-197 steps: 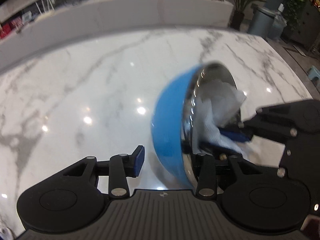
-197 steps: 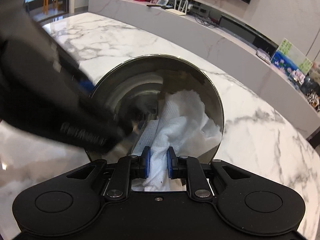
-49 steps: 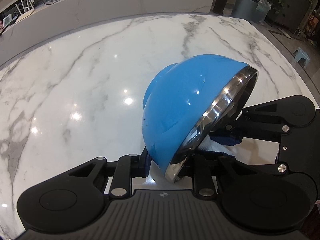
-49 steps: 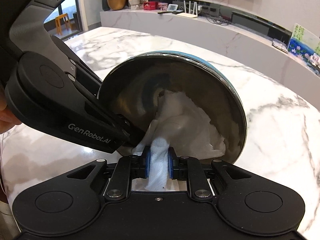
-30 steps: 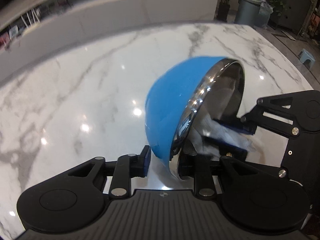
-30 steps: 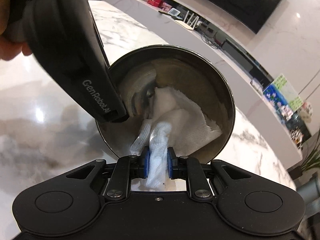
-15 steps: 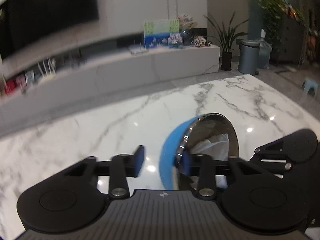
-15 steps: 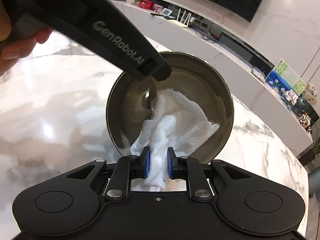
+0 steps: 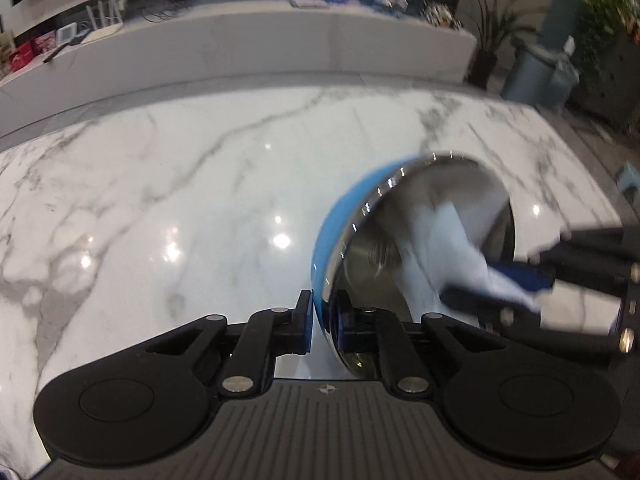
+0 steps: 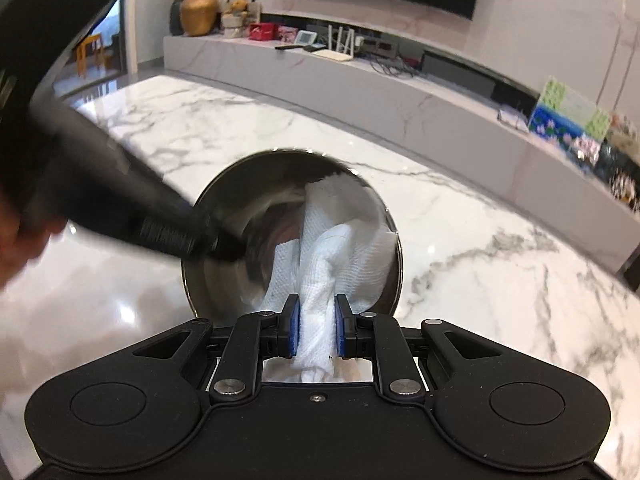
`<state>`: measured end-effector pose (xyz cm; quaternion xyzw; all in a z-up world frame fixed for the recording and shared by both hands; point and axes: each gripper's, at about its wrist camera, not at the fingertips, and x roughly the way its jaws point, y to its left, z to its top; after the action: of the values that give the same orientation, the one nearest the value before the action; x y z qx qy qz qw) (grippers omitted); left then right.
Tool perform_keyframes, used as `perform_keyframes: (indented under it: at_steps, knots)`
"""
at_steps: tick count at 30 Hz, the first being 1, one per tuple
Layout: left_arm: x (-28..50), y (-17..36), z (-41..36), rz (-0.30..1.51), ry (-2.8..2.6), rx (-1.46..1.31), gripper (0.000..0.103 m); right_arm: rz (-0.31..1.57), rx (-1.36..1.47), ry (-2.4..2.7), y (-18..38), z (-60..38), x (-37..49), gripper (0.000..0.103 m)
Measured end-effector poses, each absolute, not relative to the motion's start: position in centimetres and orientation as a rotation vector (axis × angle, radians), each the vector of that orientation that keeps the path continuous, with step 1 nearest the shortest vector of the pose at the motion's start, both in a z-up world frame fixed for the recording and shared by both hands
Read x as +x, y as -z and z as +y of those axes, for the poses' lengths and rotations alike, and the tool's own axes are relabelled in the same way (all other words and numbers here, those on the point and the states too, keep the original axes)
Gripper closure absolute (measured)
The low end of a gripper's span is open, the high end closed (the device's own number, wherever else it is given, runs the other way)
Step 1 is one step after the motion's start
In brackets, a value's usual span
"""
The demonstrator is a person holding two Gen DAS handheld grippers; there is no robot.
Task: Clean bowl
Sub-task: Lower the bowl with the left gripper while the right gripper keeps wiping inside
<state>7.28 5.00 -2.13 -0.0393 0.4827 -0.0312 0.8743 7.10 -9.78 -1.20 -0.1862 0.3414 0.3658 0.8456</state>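
Observation:
A bowl (image 9: 348, 208), blue outside and shiny steel inside, is held tilted on its side above the marble table (image 9: 180, 200). My left gripper (image 9: 323, 320) is shut on the bowl's rim, one finger outside and one inside. My right gripper (image 10: 316, 330) is shut on a white paper towel (image 10: 336, 248) pressed into the bowl's steel inside (image 10: 248, 216). The towel also shows in the left wrist view (image 9: 452, 236), with the right gripper's fingers (image 9: 520, 276) reaching in from the right.
A long white marble bench (image 10: 400, 92) with a router, boxes and ornaments runs behind the table. A grey bin (image 9: 532, 76) and potted plants (image 9: 484, 32) stand past the table's far right corner. A hand (image 10: 16, 248) holds the left gripper's body.
The bowl has kept turning in my left gripper, its opening swinging round to face the right gripper. The towel has swept across the inside. Both grips hold.

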Motion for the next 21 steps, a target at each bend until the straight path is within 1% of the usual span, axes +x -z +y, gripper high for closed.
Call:
perform_keyframes:
  at_steps: [3, 9, 15, 18, 21]
  knots:
    - [7.1, 2.4, 4.7, 1.046, 0.113, -0.075, 0.088, 0.723, -0.39, -0.77, 1.1, -9.1, 7.8, 0.088]
    - [6.9, 2.8, 5.0, 1.117, 0.208, -0.145, 0.083, 0.761, -0.367, -0.794, 1.5, -8.9, 9.0, 0.088]
    - [7.1, 3.1, 5.0, 1.18, 0.292, -0.203, 0.08, 0.795, -0.403, -0.843, 1.3, -9.1, 9.4, 0.088]
    - [7.0, 3.2, 5.4, 1.177, 0.278, -0.248, 0.08, 0.814, -0.42, -0.841, 1.1, -9.2, 9.3, 0.088]
    - [6.9, 2.5, 5.3, 1.126, 0.226, -0.199, 0.08, 0.822, -0.421, -0.832, 0.9, -9.3, 9.3, 0.088]
